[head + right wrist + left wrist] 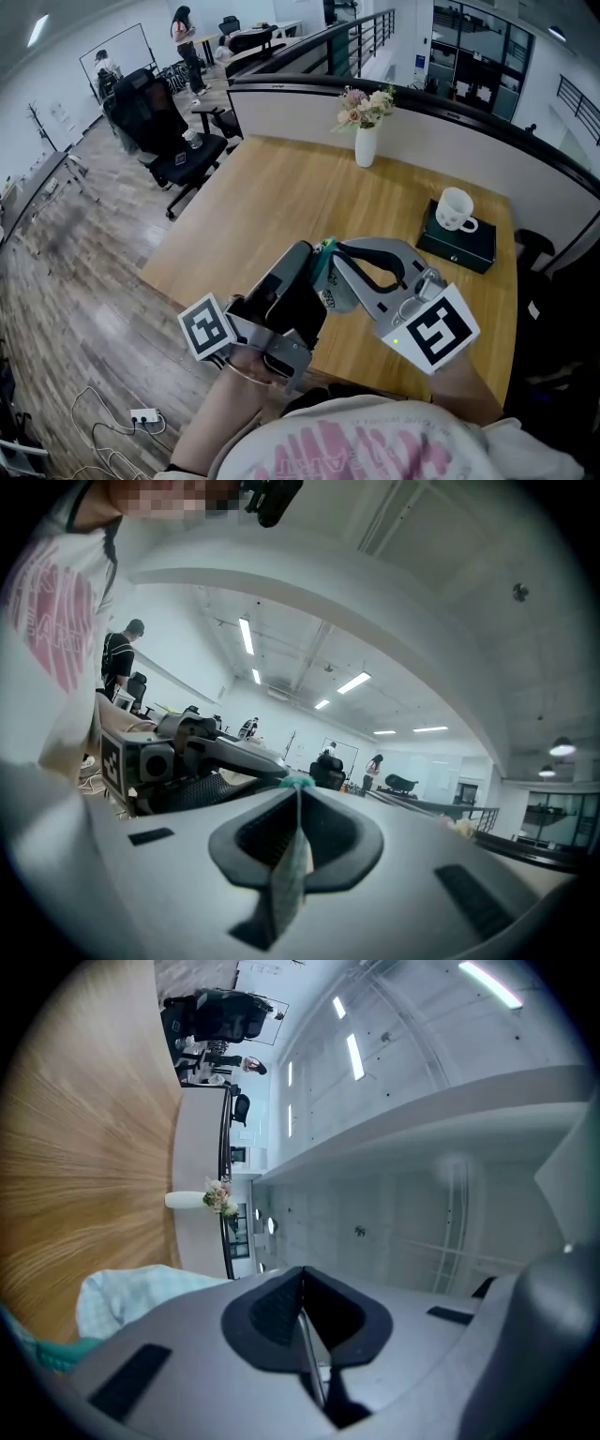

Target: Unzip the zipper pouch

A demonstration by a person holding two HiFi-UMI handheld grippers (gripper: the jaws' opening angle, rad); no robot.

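While I hold the zipper pouch [329,286] in the air over the bench [281,197] edge, my right gripper [297,803] is clamped on its fabric edge and my left gripper [302,1288] pinches a thin metal tab, likely the pull. Both grips look set. The zip's travel is hidden, so I judge the opening mostly ahead.

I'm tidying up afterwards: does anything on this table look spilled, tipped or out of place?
Nothing stands out. The vase stands upright, the mug sits upright on the dark box, and the pouch is gripped by the left gripper and the right gripper.
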